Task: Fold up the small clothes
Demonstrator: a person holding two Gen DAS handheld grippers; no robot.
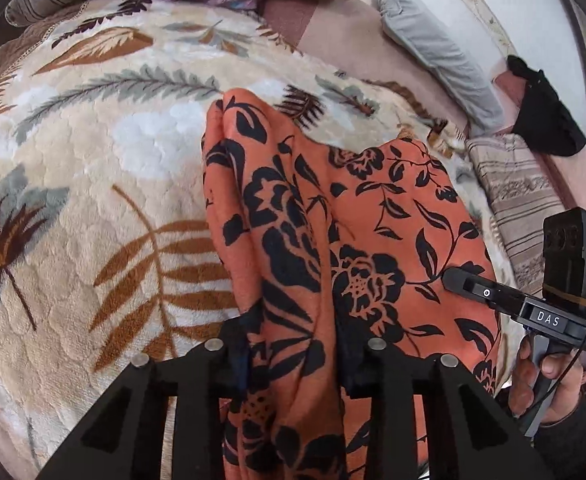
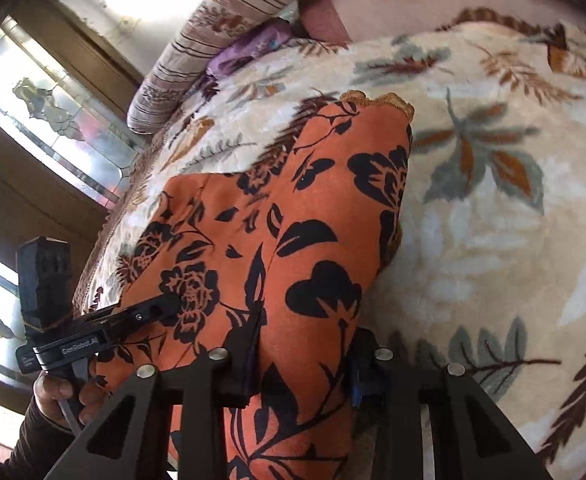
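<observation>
Pinching the near edge of the orange flowered garment (image 1: 373, 208), the left gripper (image 1: 295, 364) and right gripper (image 2: 301, 360) each had fingers nearly closed on cloth, probably to lift it for a fold; it draped over the bed's leaf-patterned blanket (image 1: 93, 168); the fingertips were buried in folds; its far hem was unclear.
</observation>
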